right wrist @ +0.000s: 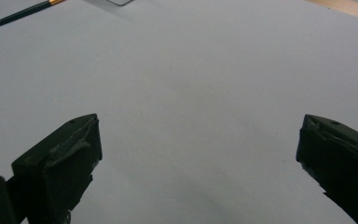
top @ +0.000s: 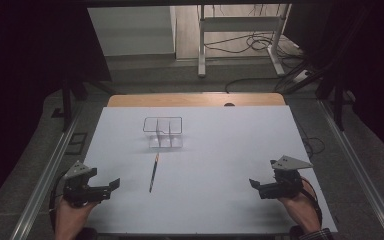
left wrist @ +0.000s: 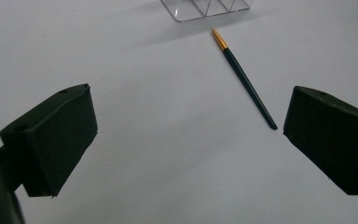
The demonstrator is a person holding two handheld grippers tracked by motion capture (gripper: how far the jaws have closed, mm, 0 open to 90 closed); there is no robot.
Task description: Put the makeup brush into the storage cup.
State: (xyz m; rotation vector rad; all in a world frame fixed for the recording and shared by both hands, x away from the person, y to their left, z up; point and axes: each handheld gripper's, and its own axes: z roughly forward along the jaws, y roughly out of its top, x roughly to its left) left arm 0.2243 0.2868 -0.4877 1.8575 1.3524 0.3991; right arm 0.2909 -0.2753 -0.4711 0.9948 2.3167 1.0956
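Just short of the clear plastic divided organiser box (top: 163, 132) lies untouched a slim dark green pencil with a gold tip (top: 153, 173), flat on the white table sheet (top: 220, 165). Nothing gripped yet: left gripper (top: 114, 184) and right gripper (top: 253, 183) wide apart in the jaws, well away from that box. Picking up and placing all left to do, apparently.

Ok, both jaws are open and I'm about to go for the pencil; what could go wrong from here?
The pencil is thin, lies flat on the smooth white table and may roll or slip from the left hand-held gripper. Its gold tip points at the clear plastic organizer close by, so a push could knock that light box. The right hand-held gripper is far off and probably can't help steady it.
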